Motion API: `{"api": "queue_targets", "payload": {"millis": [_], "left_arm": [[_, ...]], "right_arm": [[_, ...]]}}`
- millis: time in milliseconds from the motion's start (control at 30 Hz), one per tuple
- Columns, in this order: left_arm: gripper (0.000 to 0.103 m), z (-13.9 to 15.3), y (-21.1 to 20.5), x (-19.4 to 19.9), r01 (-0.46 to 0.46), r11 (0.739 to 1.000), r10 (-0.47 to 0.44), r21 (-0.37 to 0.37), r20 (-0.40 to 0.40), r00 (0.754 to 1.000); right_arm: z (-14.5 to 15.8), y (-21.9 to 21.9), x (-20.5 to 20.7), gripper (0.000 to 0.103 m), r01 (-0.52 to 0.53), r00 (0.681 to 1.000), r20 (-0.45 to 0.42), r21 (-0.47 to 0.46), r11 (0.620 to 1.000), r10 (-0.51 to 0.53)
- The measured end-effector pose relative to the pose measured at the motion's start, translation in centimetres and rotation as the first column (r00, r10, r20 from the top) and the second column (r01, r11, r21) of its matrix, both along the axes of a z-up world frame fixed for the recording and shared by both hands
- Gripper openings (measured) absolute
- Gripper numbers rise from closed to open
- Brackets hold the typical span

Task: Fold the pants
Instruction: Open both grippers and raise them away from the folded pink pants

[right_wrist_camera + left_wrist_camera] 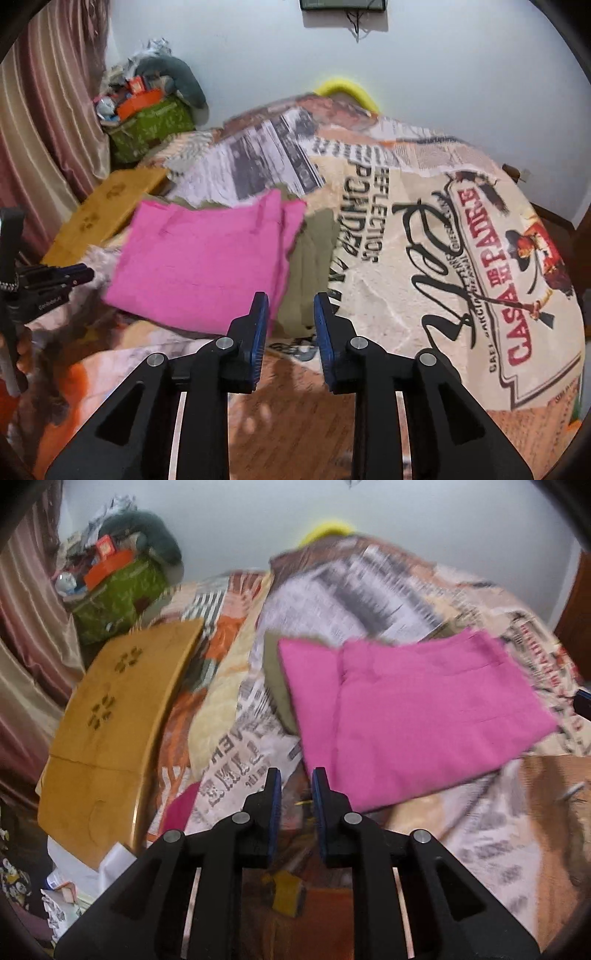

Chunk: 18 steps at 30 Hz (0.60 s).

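1. 1 pair of pink pants (417, 716) lies folded into a flat rectangle on the printed bedspread (461, 258), over an olive garment (314, 266).
2. Left gripper (296, 775): jaws slightly apart, empty, pants at 1 o'clock.
3. Right gripper (290, 299): jaws parted, empty, pants at 11 o'clock.
4. Judgement: fold looks near complete; perhaps a final fold or tidying remains.
5. Wooden board (110, 720) at 10 o'clock.

Soft, even indoor light; motion blur smears the newspaper-print bedspread (369, 590), perhaps most far off; fisheye edges bend and darken.
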<state>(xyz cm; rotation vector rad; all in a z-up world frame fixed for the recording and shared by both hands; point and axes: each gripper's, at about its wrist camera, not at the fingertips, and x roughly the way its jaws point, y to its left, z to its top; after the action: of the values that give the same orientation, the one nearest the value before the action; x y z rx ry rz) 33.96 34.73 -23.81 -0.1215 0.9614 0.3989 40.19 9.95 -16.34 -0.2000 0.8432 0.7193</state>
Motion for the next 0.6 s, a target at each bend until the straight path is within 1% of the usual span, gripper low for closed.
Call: {"api": "queue_targets", "payload": {"millis": [33, 100, 133, 233, 267, 333, 367, 400, 433, 467, 600], "left_arm": [[0.017, 1.2, -0.5, -0.5, 0.009, 1.0, -0.009, 0.004, 0.021, 1.0], [0.017, 4.3, -2.1, -2.0, 0.029, 0.999, -0.03, 0.021, 0.077, 0.997], [0.017, 5.3, -2.7, -2.5, 0.036, 0.999, -0.039, 0.025, 0.097, 0.994], [0.017, 9.9, -5.4, -5.2, 0.064, 0.997, -0.073, 0.05, 0.187, 0.98], [0.017, 11.7, -6.5, -6.5, 0.074, 0.995, -0.086, 0.063, 0.225, 0.971], [0.017, 14.2, -8.1, -8.5, 0.087, 0.993, -0.104, 0.073, 0.276, 0.955], [0.017, 15.5, -9.0, -9.5, 0.096, 0.992, -0.115, 0.076, 0.302, 0.946], [0.017, 17.1, -9.9, -10.9, 0.105, 0.991, -0.126, 0.081, 0.333, 0.934], [0.017, 18.2, -10.6, -12.0, 0.106, 0.991, -0.13, 0.087, 0.358, 0.925], [0.017, 19.5, -11.4, -13.3, 0.101, 0.99, -0.13, 0.094, 0.387, 0.913], [0.017, 23.0, -13.5, -17.8, 0.111, 0.99, -0.137, 0.081, 0.487, 0.863]], "right_arm": [[0.8, -0.2, -0.4, 0.023, 0.0, 1.0, 0.005, 0.016, 1.0, 0.0], [3.3, -0.6, -1.8, 0.023, -0.014, 1.0, 0.023, 0.064, 0.998, 0.012], [4.6, -0.8, -2.6, 0.023, -0.022, 0.999, 0.039, 0.085, 0.996, 0.019], [9.3, -1.8, -6.2, 0.023, -0.058, 0.991, 0.129, 0.145, 0.988, 0.039], [10.6, -2.2, -7.4, 0.023, -0.07, 0.987, 0.153, 0.16, 0.985, 0.045], [12.8, -2.8, -9.5, 0.023, -0.091, 0.979, 0.197, 0.19, 0.978, 0.053], [14.4, -3.4, -11.1, 0.023, -0.104, 0.971, 0.231, 0.209, 0.972, 0.055], [15.1, -3.6, -12.1, 0.023, -0.11, 0.967, 0.249, 0.22, 0.969, 0.053], [16.5, -4.3, -13.7, 0.023, -0.123, 0.958, 0.283, 0.24, 0.963, 0.052], [17.4, -4.8, -14.9, 0.023, -0.131, 0.951, 0.305, 0.25, 0.959, 0.051], [20.1, -7.1, -19.6, 0.023, -0.155, 0.931, 0.364, 0.301, 0.941, 0.037]]}}
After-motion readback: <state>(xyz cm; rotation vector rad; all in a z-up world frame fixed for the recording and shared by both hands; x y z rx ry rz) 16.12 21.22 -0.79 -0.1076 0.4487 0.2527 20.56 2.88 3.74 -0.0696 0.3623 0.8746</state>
